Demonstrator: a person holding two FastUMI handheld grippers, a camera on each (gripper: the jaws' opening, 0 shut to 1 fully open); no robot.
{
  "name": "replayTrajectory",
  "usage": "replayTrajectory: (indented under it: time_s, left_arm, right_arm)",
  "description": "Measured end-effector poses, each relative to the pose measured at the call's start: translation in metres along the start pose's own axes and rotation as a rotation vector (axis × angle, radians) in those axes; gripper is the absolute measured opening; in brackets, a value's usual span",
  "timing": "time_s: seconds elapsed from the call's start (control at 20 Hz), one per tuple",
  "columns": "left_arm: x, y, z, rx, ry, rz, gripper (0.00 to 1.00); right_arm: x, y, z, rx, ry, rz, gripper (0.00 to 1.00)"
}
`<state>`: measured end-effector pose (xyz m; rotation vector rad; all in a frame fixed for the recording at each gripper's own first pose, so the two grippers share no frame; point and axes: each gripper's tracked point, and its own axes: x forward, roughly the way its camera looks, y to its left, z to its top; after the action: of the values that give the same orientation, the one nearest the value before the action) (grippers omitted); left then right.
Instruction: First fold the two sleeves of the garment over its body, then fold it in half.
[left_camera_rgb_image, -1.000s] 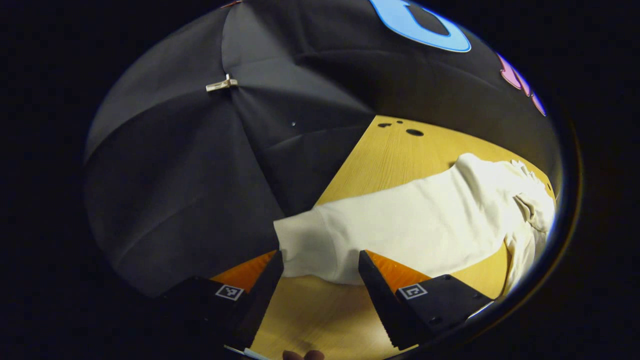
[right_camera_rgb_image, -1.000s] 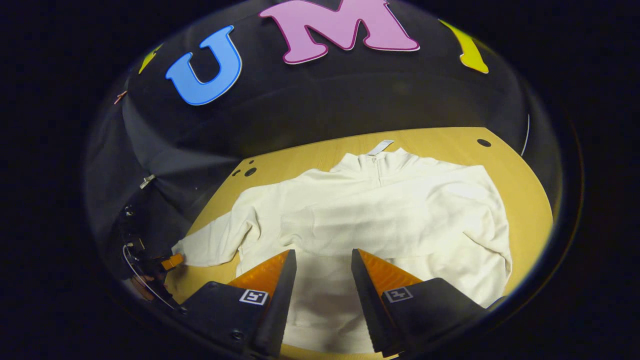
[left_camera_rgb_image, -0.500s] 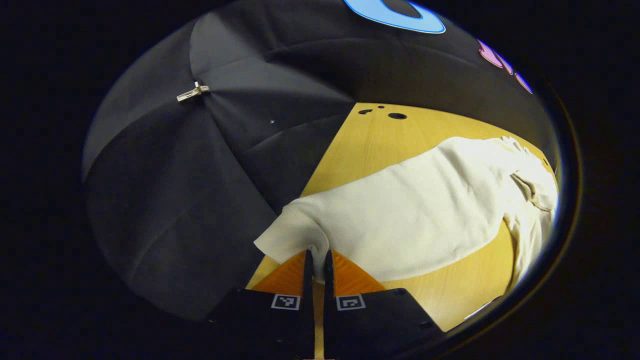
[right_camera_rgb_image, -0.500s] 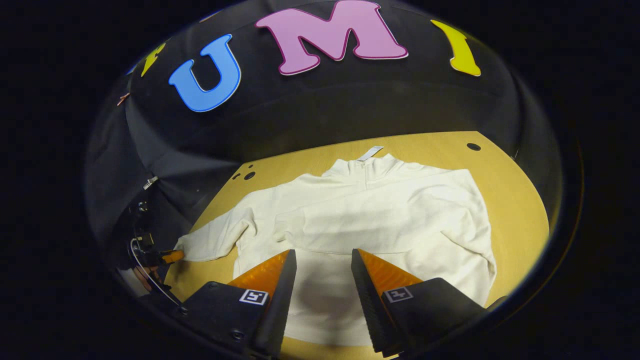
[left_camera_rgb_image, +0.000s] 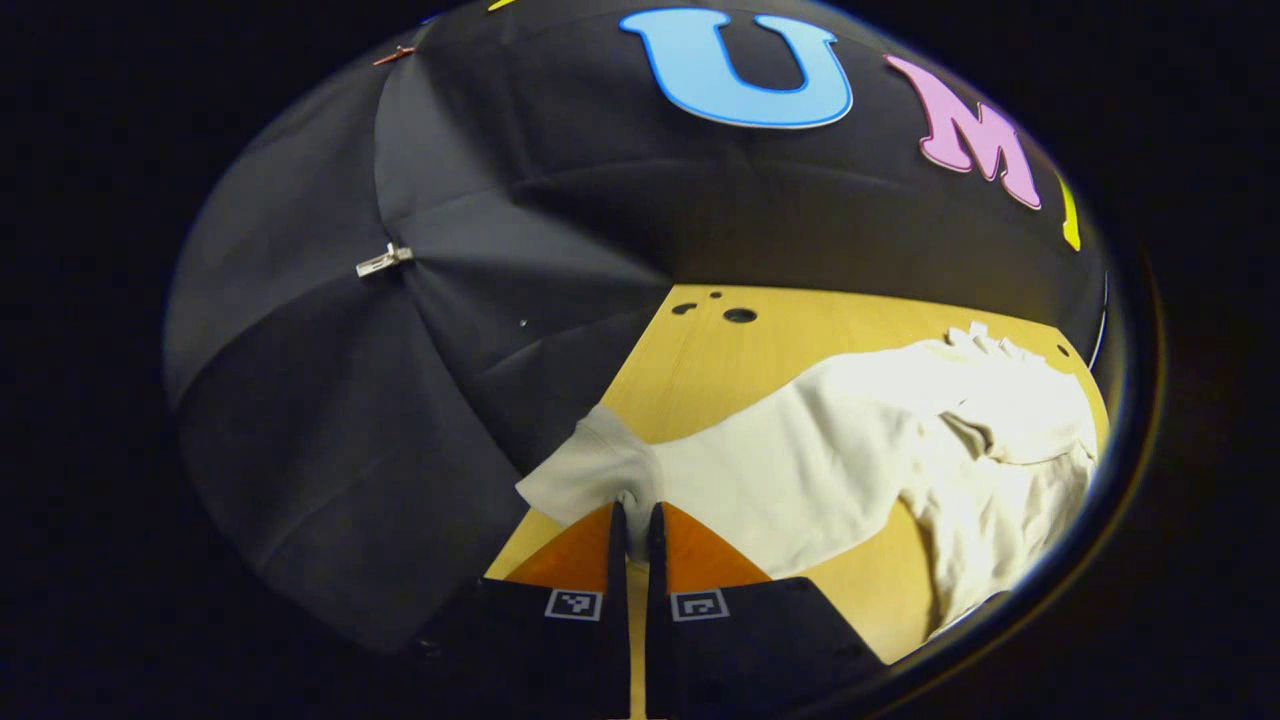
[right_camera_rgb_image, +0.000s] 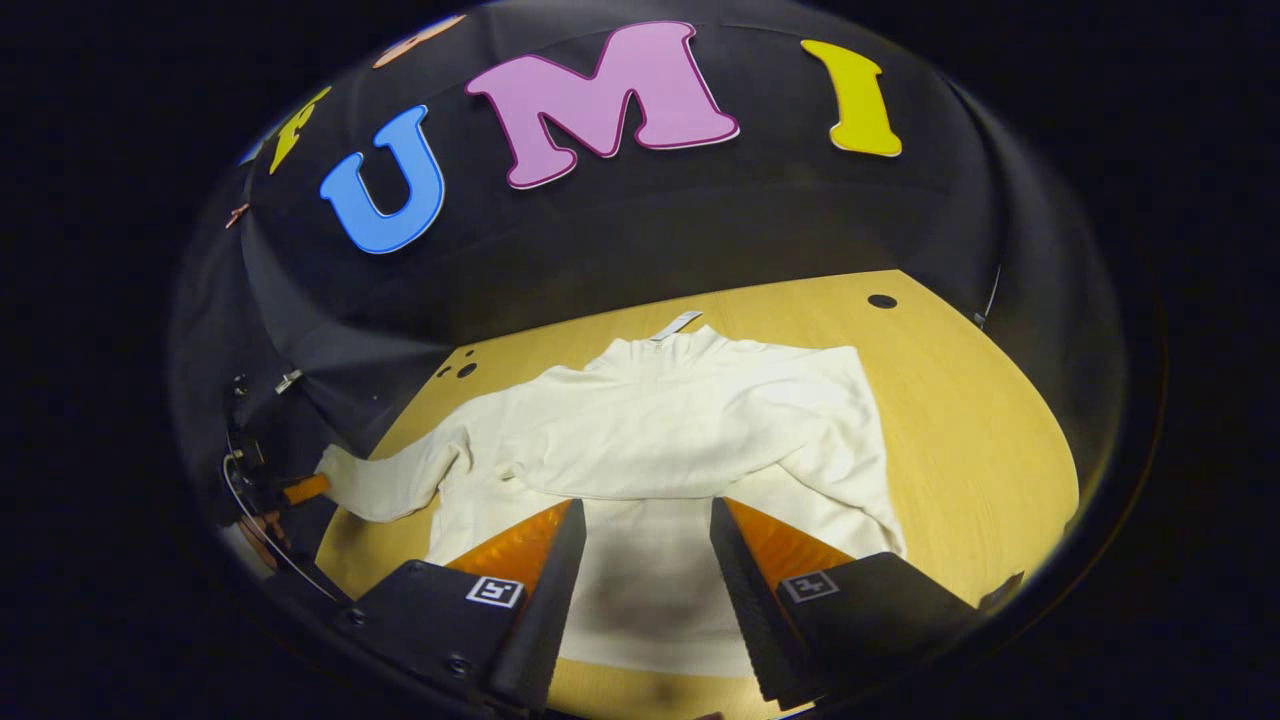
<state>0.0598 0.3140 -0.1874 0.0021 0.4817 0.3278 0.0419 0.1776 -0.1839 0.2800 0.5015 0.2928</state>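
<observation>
The cream long-sleeved fleece garment (right_camera_rgb_image: 660, 440) is spread on the light wooden bench (right_camera_rgb_image: 960, 400). Its sleeve cuff (left_camera_rgb_image: 590, 475), lower centre, is clamped by the left gripper (left_camera_rgb_image: 631, 520). The right gripper (right_camera_rgb_image: 640, 520) is held over the hem, jaws apart.

cream long-sleeved garment (right_camera_rgb_image: 660, 440) lies flat, front up, on the wooden counter (right_camera_rgb_image: 950, 400), collar (right_camera_rgb_image: 690, 345) toward 12 o'clock, hem toward 6. a small white tag (right_camera_rgb_image: 677, 323) sticks out past the collar. one sleeve (right_camera_rgb_image: 800, 455) is already folded across the chest, lying crosswise over the body. the other sleeve (right_camera_rgb_image: 385, 480) stretches out toward 9 o'clock, its cuff (left_camera_rgb_image: 590, 475) lifted off the counter and bunched at the pinch. fabric is soft, lightly creased around the armpit and shoulder.
</observation>
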Motion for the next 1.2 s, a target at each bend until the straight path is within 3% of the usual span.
replayTrajectory:
  time_s: [0.15, 0.55, 0.9, 1.2]
  left_arm:
    - [-0.017, -0.037, 0.029, -0.026, -0.057, -0.036, 0.11]
    - [-0.061, -0.179, 0.098, -0.012, -0.166, -0.229, 0.11]
    - [-0.093, -0.300, 0.101, 0.035, -0.174, -0.386, 0.11]
    - [-0.099, -0.382, 0.084, 0.067, -0.147, -0.454, 0.11]
  right_arm:
    - [-0.004, -0.015, 0.002, 0.000, -0.001, -0.001, 0.79]
    - [-0.018, -0.052, 0.010, 0.010, -0.022, -0.015, 0.83]
    - [-0.032, -0.088, 0.012, 0.055, -0.039, -0.035, 0.83]
    - [-0.041, -0.121, 0.016, 0.093, -0.036, -0.049, 0.83]
